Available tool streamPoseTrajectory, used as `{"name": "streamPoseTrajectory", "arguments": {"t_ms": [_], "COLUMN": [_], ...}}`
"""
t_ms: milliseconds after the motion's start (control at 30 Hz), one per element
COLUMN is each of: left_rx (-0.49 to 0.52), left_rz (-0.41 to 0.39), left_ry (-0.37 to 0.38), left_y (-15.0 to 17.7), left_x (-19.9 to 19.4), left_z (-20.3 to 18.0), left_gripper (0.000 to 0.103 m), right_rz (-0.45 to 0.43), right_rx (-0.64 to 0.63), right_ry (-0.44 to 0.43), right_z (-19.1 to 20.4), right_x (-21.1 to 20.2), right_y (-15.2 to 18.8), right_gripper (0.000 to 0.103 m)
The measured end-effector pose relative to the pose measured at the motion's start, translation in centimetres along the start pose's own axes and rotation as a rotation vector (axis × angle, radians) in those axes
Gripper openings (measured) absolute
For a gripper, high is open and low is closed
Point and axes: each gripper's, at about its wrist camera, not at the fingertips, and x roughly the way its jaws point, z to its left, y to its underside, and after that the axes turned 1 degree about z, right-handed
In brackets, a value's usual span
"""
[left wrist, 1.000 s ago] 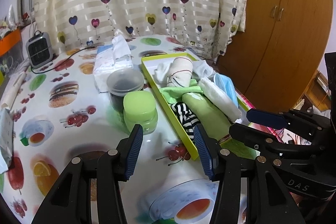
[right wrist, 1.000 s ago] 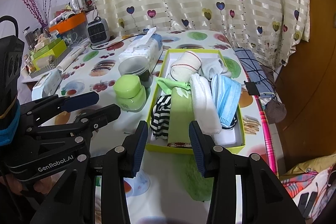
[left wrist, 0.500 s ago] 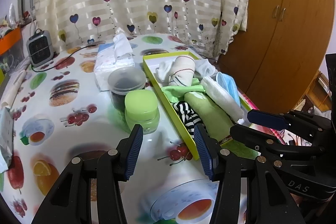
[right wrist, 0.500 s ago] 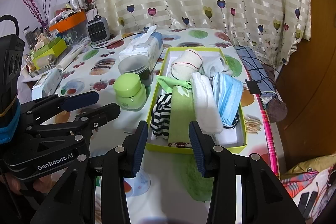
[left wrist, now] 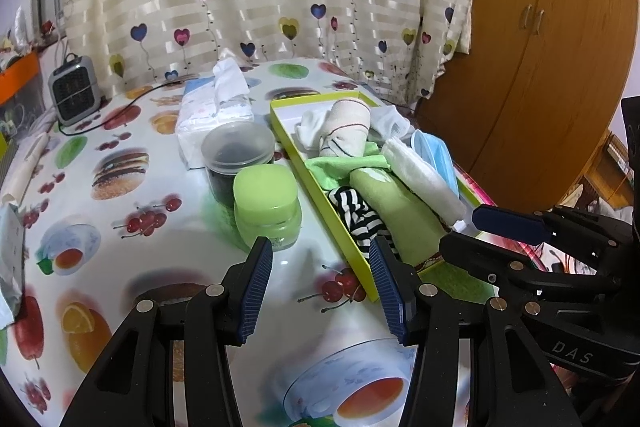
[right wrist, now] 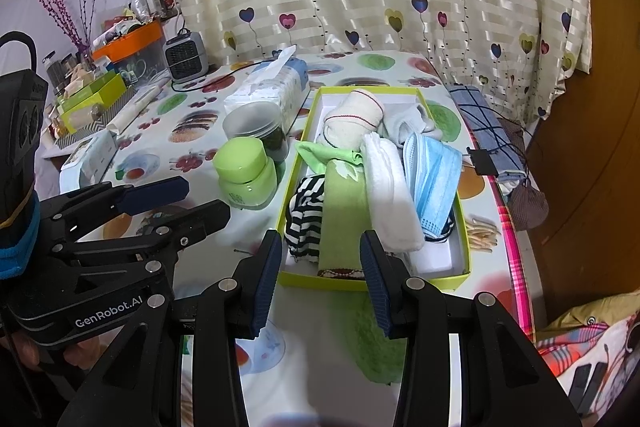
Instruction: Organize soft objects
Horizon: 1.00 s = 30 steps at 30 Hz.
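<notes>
A yellow-green box (right wrist: pixel 293 175) (left wrist: pixel 320 187) on the fruit-print table holds soft things: a rolled beige sock (right wrist: pixel 354 121) (left wrist: pixel 346 133), a green towel (right wrist: pixel 344 211) (left wrist: pixel 394 211), a black-and-white striped cloth (right wrist: pixel 306 217) (left wrist: pixel 358 213), a white cloth (right wrist: pixel 390 191) (left wrist: pixel 420 175) and a blue face mask (right wrist: pixel 432 175) (left wrist: pixel 434 151). My right gripper (right wrist: pixel 320 281) hangs open just before the box's near edge, nothing between its fingers. My left gripper (left wrist: pixel 322 289) is open too, over the table left of the box's near corner, empty. Each gripper shows at the other view's edge.
A green jar (right wrist: pixel 246 173) (left wrist: pixel 266 203) and a dark lidded tub (right wrist: pixel 256 129) (left wrist: pixel 236 159) stand left of the box, a tissue pack (right wrist: pixel 266 93) (left wrist: pixel 216 115) behind them. A small heater (right wrist: pixel 186 55), clutter at far left, a checked cloth (right wrist: pixel 484 131) at the right edge, a wooden wardrobe (left wrist: pixel 540 47).
</notes>
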Motion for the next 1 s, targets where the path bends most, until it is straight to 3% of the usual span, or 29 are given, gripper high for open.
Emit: {"name": "streamPoseTrajectory", "arguments": {"t_ms": [1000], "left_rx": [-0.002], "left_rz": [0.006], "left_ry": [0.002], "left_y": [0.02], "left_x": [0.04], "left_z": [-0.01], "left_gripper": [0.050], "right_rz": [0.004], "right_rx": [0.002], "right_ry": [-0.001], "right_z": [-0.17], "right_x": [0.07], "right_y": [0.11], "right_gripper": [0.042]}}
